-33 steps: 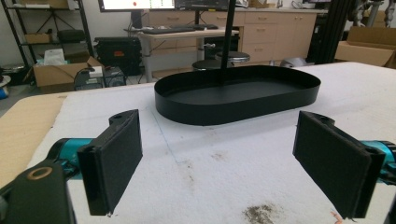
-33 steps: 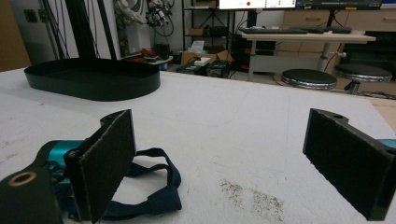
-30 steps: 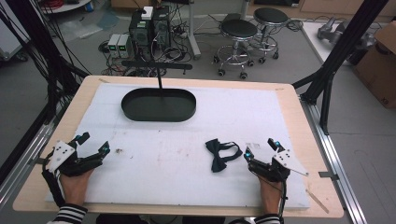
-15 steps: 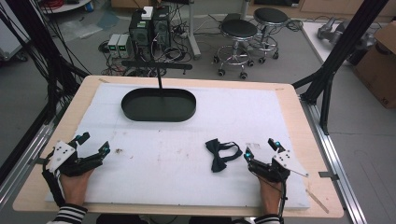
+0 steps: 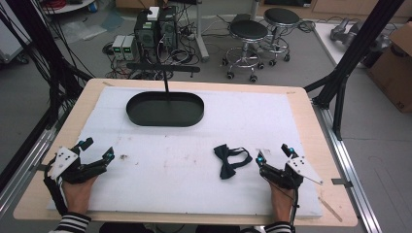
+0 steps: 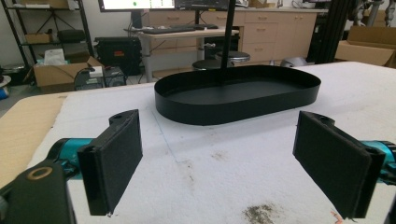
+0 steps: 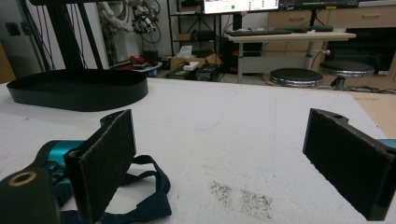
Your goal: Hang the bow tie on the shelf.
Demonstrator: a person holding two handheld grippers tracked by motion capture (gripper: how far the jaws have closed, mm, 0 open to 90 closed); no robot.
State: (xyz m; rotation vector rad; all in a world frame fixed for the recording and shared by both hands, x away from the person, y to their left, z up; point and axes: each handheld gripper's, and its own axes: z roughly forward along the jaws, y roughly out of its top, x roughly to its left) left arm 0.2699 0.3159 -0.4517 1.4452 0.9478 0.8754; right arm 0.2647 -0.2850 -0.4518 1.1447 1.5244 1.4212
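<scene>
Both grippers rest released — your right gripper (image 5: 273,154) at lower right, jaws spread beside the dark navy fabric bow tie (image 5: 229,159), left gripper (image 5: 97,148) idle at lower left — likely staged for a pickup toward the black oval metal tray (image 5: 165,108).

tray (image 5: 165,109) x1, upper left | bow tie (image 5: 227,159) x1, lower right | tongs x2: left (image 5: 96,149), right (image 5: 273,152) | stools (image 5: 250,31) x2, top
</scene>
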